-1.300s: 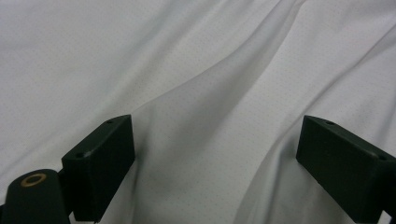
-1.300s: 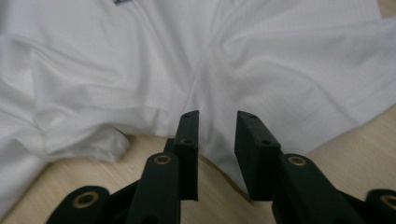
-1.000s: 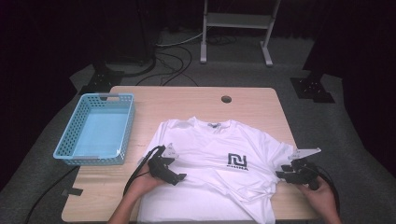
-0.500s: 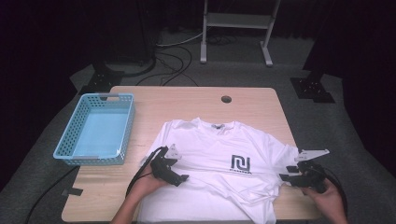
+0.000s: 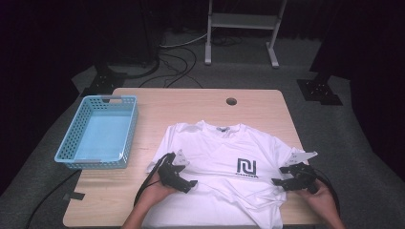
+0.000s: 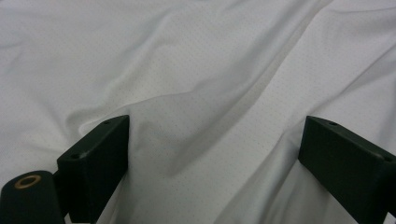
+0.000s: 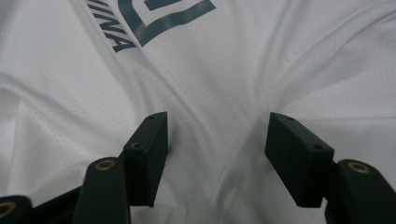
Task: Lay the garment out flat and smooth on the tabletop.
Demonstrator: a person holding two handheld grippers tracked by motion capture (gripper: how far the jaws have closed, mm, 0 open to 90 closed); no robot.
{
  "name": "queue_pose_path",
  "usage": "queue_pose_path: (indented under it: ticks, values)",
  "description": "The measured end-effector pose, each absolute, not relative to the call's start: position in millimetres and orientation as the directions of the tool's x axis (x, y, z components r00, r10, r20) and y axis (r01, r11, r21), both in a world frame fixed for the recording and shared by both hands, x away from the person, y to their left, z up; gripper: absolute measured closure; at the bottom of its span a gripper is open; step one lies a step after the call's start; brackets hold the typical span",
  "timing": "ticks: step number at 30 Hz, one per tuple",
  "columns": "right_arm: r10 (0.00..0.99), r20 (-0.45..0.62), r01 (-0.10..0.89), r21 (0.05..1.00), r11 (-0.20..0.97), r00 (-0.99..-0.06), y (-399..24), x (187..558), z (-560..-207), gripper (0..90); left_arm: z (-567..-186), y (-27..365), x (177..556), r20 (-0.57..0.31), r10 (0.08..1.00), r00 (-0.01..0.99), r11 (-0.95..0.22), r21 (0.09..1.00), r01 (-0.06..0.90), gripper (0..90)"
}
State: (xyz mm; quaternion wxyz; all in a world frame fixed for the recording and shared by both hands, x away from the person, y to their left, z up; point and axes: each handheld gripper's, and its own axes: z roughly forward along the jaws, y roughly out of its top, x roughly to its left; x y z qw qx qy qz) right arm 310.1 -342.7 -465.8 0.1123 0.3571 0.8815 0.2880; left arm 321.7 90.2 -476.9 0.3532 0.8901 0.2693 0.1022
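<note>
Both pairs of fingers stand apart over wrinkled cloth: left gripper (image 5: 184,182) and right gripper (image 5: 285,177) rest on the white T-shirt (image 5: 224,162), spread on the wooden bench (image 5: 191,102). A blue basket (image 5: 98,133) sits left; dark floor surrounds.

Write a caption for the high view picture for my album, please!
Two hand-held grippers, left and right, rest open on a white T-shirt beside a blue basket.

Basket (image 5: 98,133) left of shirt (image 5: 224,157)
</note>
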Motion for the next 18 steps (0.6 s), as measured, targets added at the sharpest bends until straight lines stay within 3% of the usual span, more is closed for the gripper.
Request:
queue_pose_path:
  ticks: [8, 13, 18]
  values:
    - [0.700, 0.007, 0.576, 0.574, 0.582, -0.714, -371.5, 318.8, -465.2, 34.8, -472.4, 78.0, 314.2, -0.031, 0.490, 0.871, -0.629, 0.679, 0.378, 8.8]
    - [0.709, 0.001, 0.600, 0.534, 0.596, -0.705, -381.4, 326.1, -461.6, 33.9, -456.7, 106.0, 318.2, 0.000, 0.507, 0.862, -0.628, 0.685, 0.370, 9.0]
    - [0.676, -0.010, 0.547, 0.579, 0.605, -0.737, -365.0, 321.6, -455.0, 32.6, -445.5, 140.2, 335.4, 0.020, 0.566, 0.824, -0.603, 0.691, 0.398, 9.2]
